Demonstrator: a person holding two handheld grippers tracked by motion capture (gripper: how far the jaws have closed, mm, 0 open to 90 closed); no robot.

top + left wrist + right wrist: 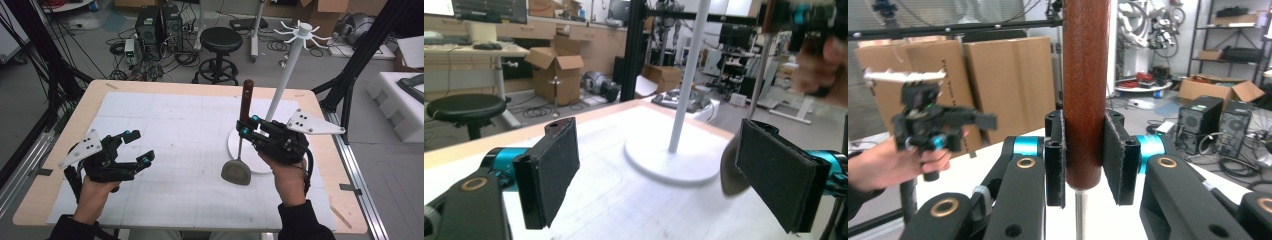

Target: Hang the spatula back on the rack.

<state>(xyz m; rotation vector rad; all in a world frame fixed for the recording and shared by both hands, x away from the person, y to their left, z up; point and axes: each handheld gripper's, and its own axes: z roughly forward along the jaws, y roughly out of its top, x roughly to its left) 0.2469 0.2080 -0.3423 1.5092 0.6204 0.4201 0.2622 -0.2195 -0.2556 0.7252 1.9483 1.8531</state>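
Spatula (241, 140) stands upright right of centre frame, my right hand-held gripper (248, 126) clenched on its handle, blade perhaps touching the bench (165, 120); left hand-held gripper (135, 146) released, lower left.

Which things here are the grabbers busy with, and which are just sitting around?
Part of the job:
- spatula, its brown handle clamped upright in the right gripper
- white hanging stand right beside it, probably where it goes
- left gripper, open, holding nothing

Just lying about:
- black stool
- computer towers
- cardboard boxes
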